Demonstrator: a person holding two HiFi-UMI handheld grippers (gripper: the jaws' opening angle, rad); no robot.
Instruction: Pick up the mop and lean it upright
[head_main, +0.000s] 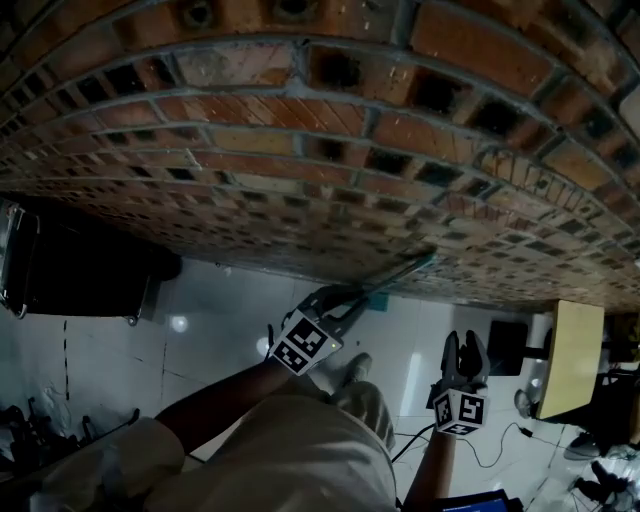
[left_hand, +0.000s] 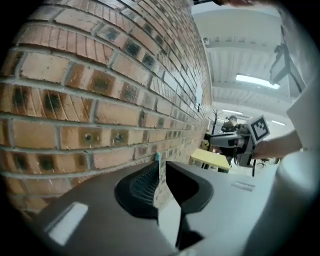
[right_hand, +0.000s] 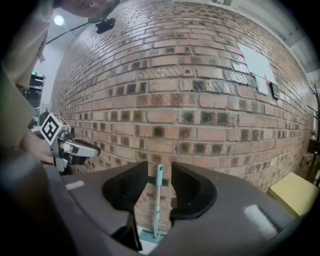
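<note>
Mop (right_hand: 158, 200) leans against brick wall (right_hand: 200, 100); left gripper (left_hand: 161, 169) narrowly parted, right gripper (right_hand: 160, 174) wide, both empty.

Left gripper (head_main: 348, 299) and right gripper (head_main: 465, 342) held out, jaws apart.

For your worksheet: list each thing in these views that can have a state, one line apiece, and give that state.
mop: upright, leaning against the brick wall, held by neither gripper.
left gripper: jaws slightly apart, gripping nothing.
right gripper: jaws apart, empty; the mop stands beyond them.
ceiling light: on.
</note>
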